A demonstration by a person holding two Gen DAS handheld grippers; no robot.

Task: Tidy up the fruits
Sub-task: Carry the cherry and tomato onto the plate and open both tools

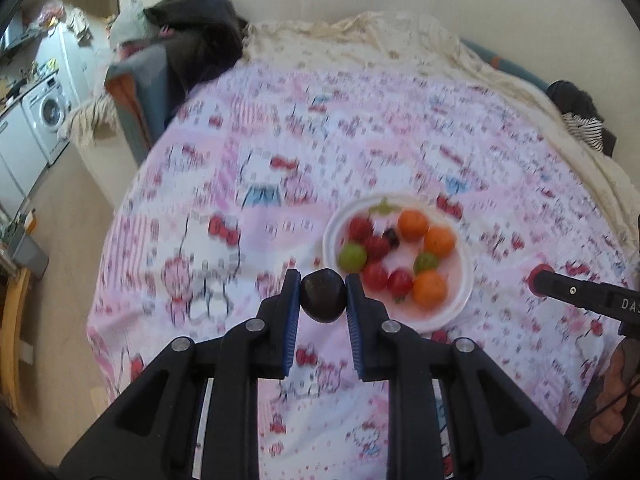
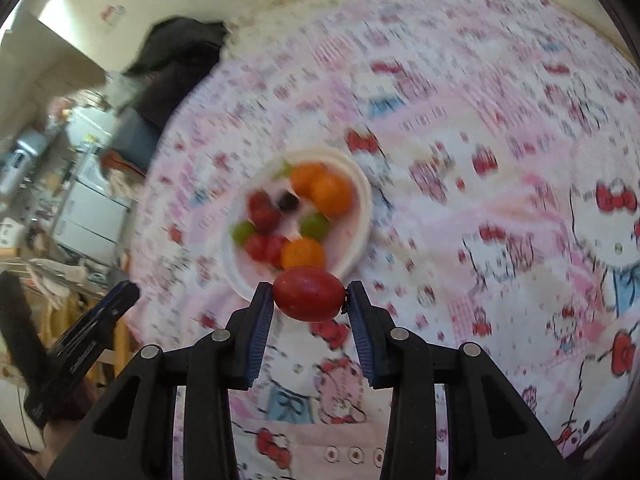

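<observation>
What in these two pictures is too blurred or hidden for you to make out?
- Left wrist view: the dark fruit in the left gripper is featureless; its kind is unclear.
- Both views: motion blur smears the fruits on the white plate, so small ones cannot be named.
- Right wrist view: the red fruit in the right gripper hides the plate's near rim.

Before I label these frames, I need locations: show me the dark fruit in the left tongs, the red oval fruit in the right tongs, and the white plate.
Dark round fruit (image 1: 323,295): left wrist view, its middle.
Red oval fruit (image 2: 308,293): right wrist view, its middle.
White round plate (image 1: 438,319): left wrist view, near rim.
</observation>
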